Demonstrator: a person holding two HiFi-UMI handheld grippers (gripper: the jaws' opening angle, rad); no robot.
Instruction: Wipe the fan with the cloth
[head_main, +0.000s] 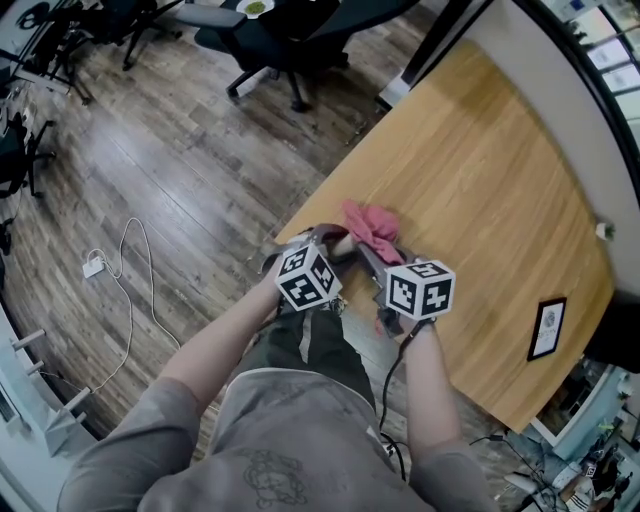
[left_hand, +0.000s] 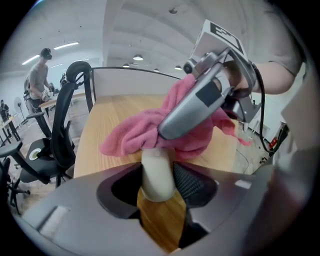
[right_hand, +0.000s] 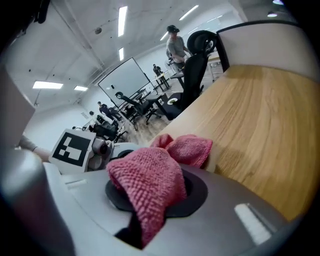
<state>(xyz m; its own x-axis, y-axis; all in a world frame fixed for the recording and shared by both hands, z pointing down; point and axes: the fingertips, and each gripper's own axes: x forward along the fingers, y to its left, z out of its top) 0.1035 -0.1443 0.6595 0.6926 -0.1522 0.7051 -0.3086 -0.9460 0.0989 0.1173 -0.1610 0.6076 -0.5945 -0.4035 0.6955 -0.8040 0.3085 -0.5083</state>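
Left gripper (left_hand: 159, 186) clamped round one fan (left_hand: 157, 170); right gripper (right_hand: 152, 202), second of two, pinching one pink cloth (right_hand: 150, 182) draped over it; one table (head_main: 480, 180).

This is looking like an open-plan office or lab: black swivel chairs (head_main: 280, 45) are standing on a plank floor (head_main: 180, 170) at the head view's top, beside the wooden worktop (head_main: 480, 170). In the right gripper view's upper middle a whiteboard (right_hand: 125, 75) is standing, strip lights (right_hand: 122, 17) are glowing overhead, and a person (right_hand: 176, 46) is standing.
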